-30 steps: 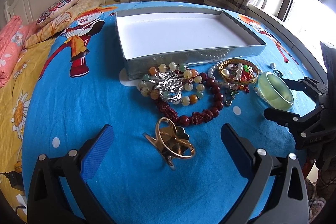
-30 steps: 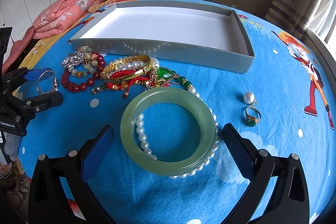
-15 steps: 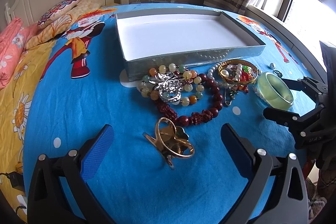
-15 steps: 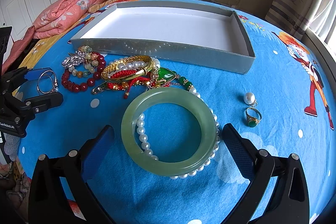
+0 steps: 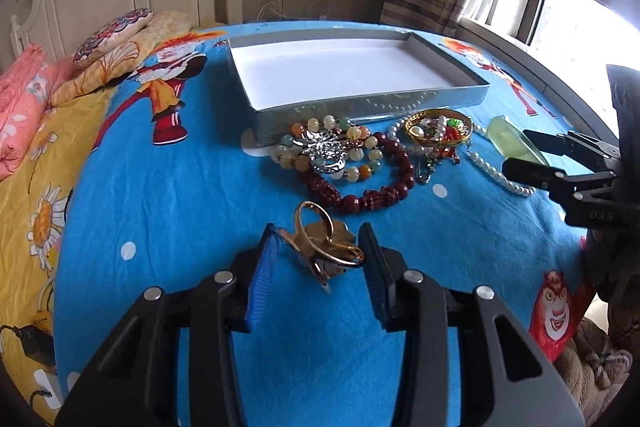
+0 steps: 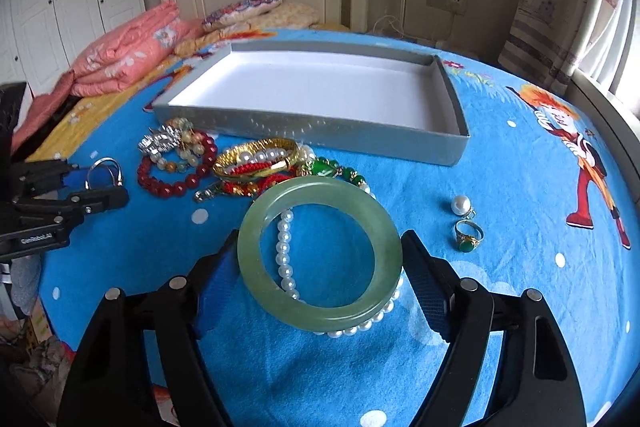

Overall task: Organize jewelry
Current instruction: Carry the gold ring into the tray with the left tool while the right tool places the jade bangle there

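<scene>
Fingers on both tools have narrowed within the last second: the left gripper (image 5: 318, 259) now pinches the gold ring (image 5: 322, 247), and the right gripper (image 6: 320, 267) seemingly clamps the jade bangle (image 6: 320, 253), both low over the bed (image 6: 500, 167). The pearl strand (image 6: 285, 259) under the bangle could snag; the tray (image 6: 312, 131) waits empty behind the bead heap (image 5: 352, 167).

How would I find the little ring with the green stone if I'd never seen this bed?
Start at the shallow grey cardboard box with a white inside on the blue cartoon bedsheet. Near its right corner, apart from the jewelry pile, lies the small gold ring with a green stone. A loose white pearl sits just beyond it.
</scene>
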`<state>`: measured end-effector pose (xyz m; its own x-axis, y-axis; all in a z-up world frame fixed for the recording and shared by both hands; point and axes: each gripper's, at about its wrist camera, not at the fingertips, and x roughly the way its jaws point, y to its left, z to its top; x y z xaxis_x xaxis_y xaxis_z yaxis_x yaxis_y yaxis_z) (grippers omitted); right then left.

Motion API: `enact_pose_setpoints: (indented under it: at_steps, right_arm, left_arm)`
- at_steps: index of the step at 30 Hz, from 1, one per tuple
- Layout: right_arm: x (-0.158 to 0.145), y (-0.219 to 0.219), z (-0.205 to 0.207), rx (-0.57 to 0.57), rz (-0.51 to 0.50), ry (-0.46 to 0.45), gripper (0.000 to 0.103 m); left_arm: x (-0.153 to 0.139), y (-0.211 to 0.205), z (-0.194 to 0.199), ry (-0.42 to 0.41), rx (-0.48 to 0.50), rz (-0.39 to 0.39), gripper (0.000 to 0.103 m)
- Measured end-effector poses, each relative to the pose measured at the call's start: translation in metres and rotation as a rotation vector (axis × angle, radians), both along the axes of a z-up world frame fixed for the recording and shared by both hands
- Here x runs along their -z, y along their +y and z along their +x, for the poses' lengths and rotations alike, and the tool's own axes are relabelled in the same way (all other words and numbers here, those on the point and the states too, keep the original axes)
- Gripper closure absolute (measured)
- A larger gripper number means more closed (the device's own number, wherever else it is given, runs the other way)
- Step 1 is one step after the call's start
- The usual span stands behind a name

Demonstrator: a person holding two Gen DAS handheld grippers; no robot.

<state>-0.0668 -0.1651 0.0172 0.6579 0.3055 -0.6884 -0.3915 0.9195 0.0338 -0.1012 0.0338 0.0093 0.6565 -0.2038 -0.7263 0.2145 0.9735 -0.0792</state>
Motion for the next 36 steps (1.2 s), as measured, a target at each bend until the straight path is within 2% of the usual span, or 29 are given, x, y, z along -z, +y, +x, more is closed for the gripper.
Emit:
enact_pose_setpoints:
  at_steps: [4, 8, 12, 15, 22, 25, 31, 36]
  right_arm:
    - [-0.009, -0.012, -0.008, -0.024, 0.09, -0.054, 0.026]
    - [-0.014, -0.021, -0.012, -0.016, 0.15, -0.074, 0.026]
    - [-0.018, -0.03, -0.006, 0.005, 0.204, -0.067, 0.026]
    - [-0.023, -0.032, 0.0, 0.022, 0.2, -0.072, 0.026]
    - [-0.045, -0.03, 0.023, 0.038, 0.164, -0.1, 0.026]
    - [-0.051, -0.028, 0.046, 0.058, 0.14, -0.091, 0.026]
    - [-0.05, -0.018, 0.105, 0.054, 0.071, -0.019, 0.026]
    - [-0.048, -0.009, 0.145, 0.013, 0.01, 0.079, 0.026]
  left_arm:
    - [-0.008, -0.002, -0.011, -0.031, 0.003, 0.018, 0.062]
    - [-0.029, -0.004, -0.014, -0.079, 0.014, 0.009, 0.062]
    - [-0.051, -0.01, -0.005, -0.115, 0.036, 0.009, 0.062]
    - [-0.061, -0.016, 0.009, -0.12, 0.047, 0.025, 0.062]
    - [-0.065, -0.025, 0.054, -0.066, 0.061, 0.009, 0.062]
    - [-0.061, -0.029, 0.077, -0.035, 0.057, 0.024, 0.062]
    - [-0.053, -0.031, 0.124, 0.037, 0.042, 0.061, 0.062]
    - [-0.048, -0.034, 0.162, 0.117, 0.022, 0.128, 0.062]
